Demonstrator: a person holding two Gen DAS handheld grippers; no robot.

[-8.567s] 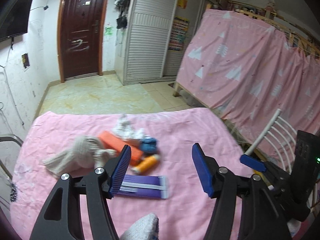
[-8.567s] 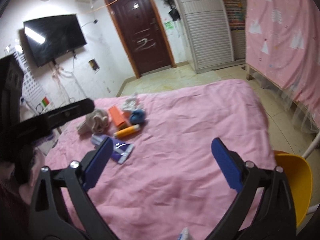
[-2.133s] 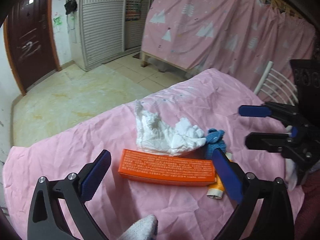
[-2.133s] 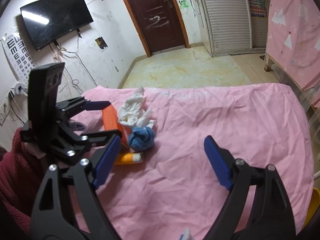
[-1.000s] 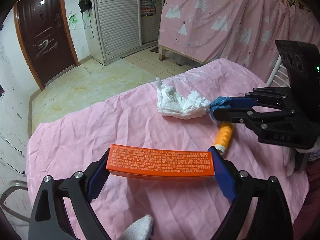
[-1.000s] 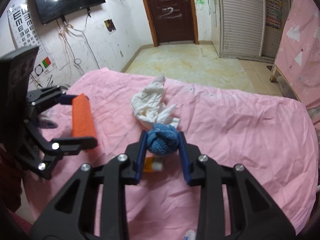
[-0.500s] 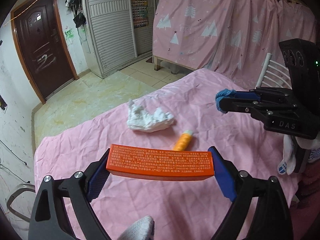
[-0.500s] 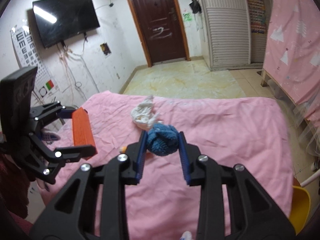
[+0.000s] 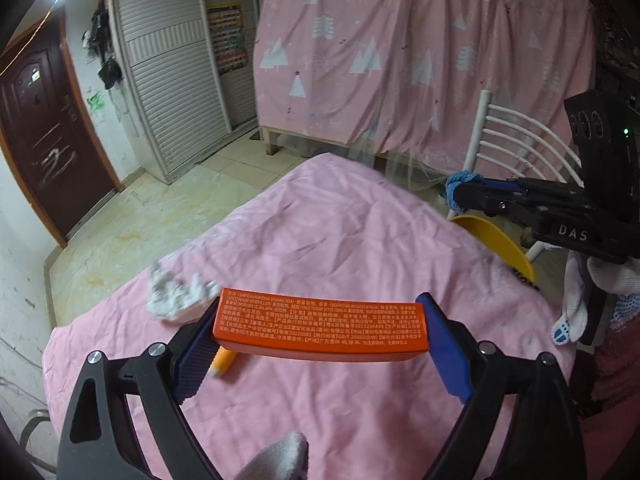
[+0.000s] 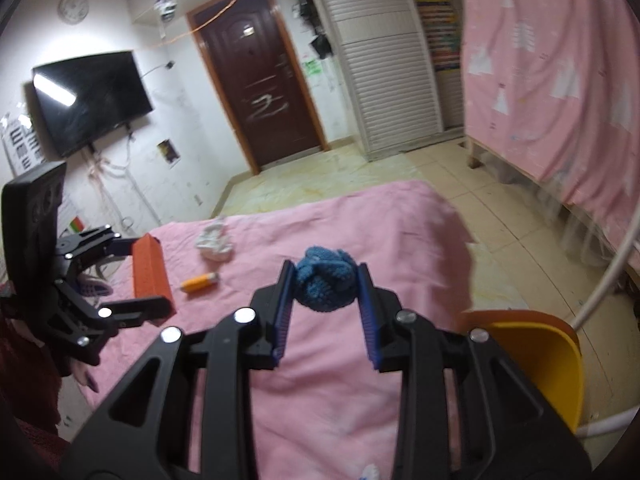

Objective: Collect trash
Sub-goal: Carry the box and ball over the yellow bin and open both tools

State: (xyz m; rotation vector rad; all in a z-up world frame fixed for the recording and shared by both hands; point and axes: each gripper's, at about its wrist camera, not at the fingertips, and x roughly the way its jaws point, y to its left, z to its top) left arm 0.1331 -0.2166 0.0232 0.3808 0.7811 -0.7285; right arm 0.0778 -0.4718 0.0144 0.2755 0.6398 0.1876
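The left gripper clamps an orange box lengthwise above the pink bedspread. The right gripper squeezes a blue knitted ball, jaws nearly closed.

Before you, the pink bed carries a crumpled white tissue and, just beside it, an orange tube.

One orange box, blue knit ball, tissue wad, orange tube.
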